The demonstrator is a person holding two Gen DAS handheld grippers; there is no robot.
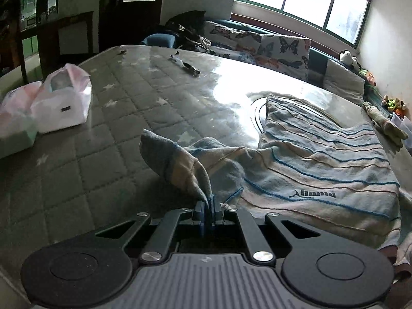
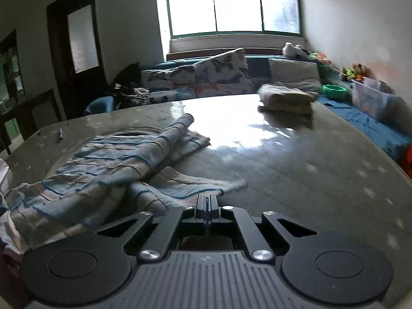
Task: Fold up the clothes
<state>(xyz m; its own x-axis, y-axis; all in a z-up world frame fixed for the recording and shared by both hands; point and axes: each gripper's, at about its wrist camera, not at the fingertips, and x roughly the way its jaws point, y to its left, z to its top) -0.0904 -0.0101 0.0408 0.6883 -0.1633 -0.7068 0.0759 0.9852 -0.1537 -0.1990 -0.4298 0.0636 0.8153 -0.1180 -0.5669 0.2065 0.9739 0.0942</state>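
A white plastic bag (image 1: 61, 100) sits at the left of the frame and a pen (image 1: 184, 65) at upper centre on the tabletop (image 1: 144, 97). The striped blue sweater (image 1: 322, 159) lies crumpled at centre right. The left claw (image 1: 209, 202) is clenched on its sleeve; the right claw (image 2: 206, 200) is closed on its hem.

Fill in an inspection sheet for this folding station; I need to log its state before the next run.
Surface: quilted star-print table cover under a glossy clear sheet, with strong window glare.
Job's things: striped blue top lying rumpled and partly folded; a folded cloth pile at the far edge.
Clutter: white plastic bag and a pen on the table.
Grippers: left gripper shut on a sleeve of the top; right gripper shut, at the top's edge, grip on fabric unclear.
Cables: nothing seen.
Surroundings: window, butterfly-print cushions, soft toys, dark door.
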